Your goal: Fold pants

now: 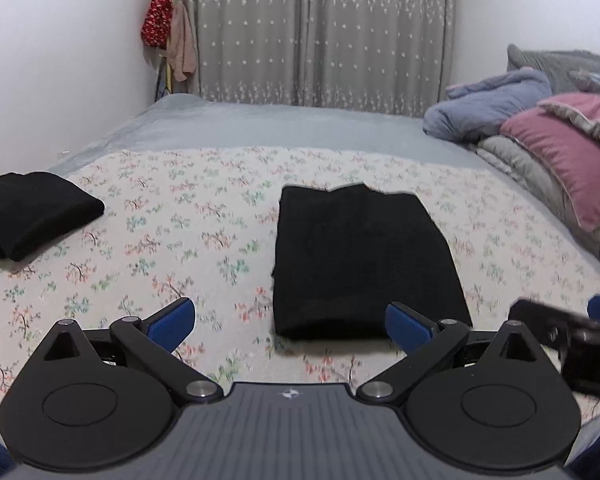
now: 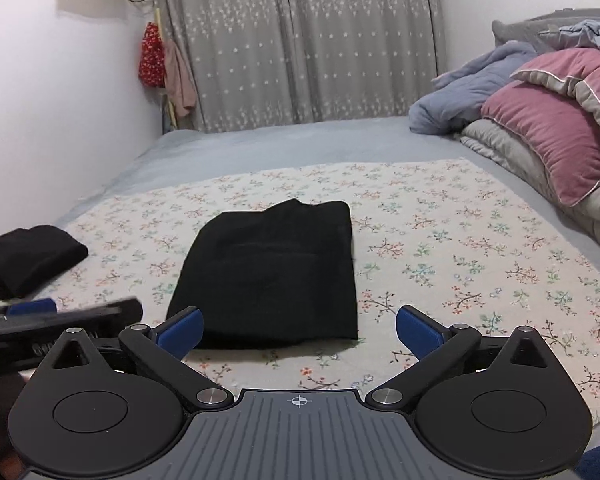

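A wide bed covered by a pale grey-blue sheet [image 2: 260, 140] fills the room from wall to wall, with plain white walls [image 1: 60, 60] on the left and a grey curtain sprinkled with small white stars [image 1: 320, 32] hanging across the far end. Over the near half of the bed lies a cream cloth printed with small pink and green flower sprigs [image 2: 440, 240], which serves as the working surface. Along the right edge bedding is heaped: a grey quilt [image 2: 512, 152] at the bottom, a dusty-pink pillow with pale piping [image 2: 548, 128] on it, and a crumpled lavender-blue blanket [image 2: 460, 92] behind. In the far left corner a red spotted cloth [image 1: 156, 20] and a beige-pink towel [image 1: 182, 48] hang beside the curtain.

The black pants, folded into a flat rectangle [image 2: 276, 272], lie on the flowered cloth near its middle, just ahead of both grippers. A second folded black garment [image 1: 32, 212] sits well apart on the left edge of the cloth.

The left gripper [image 1: 290, 326] hovers over the cloth with its blue-padded fingers spread wide and nothing between them; the near edge of the pants lies just in front of its right finger. The right gripper [image 2: 300, 330] is likewise spread and empty, its left finger just before the near edge of the pants.
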`<state>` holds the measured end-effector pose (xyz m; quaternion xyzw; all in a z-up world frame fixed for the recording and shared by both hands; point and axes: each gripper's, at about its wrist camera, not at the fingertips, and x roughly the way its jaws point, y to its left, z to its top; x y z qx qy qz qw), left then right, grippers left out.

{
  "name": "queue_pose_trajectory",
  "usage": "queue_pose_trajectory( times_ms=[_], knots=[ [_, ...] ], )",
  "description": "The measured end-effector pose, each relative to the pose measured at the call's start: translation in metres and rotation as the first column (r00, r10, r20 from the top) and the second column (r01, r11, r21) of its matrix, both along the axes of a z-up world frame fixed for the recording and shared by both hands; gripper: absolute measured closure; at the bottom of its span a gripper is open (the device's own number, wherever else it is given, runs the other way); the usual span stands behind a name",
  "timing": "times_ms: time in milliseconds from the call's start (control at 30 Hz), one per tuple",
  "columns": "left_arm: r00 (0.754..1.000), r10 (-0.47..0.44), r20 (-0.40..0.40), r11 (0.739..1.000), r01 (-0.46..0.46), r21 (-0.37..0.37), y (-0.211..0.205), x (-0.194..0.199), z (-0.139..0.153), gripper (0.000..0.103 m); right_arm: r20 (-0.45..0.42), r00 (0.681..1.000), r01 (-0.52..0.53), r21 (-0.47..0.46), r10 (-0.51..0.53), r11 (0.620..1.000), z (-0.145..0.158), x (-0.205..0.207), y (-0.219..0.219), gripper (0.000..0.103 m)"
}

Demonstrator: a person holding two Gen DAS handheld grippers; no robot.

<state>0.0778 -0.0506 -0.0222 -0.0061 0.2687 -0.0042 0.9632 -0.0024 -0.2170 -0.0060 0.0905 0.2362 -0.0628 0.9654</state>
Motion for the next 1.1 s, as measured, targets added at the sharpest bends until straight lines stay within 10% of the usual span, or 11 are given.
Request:
queue_pose_trajectory(
  times_ms=[1100],
  knots=[
    [1.0,-0.025,0.005,0.998,0.025,0.057,-0.017,-0.011,-0.018,0.0,-0.005,0.999,0.035,-0.09,-0.035,0.995,-0.033,0.0,0.004,0.0]
  ],
)
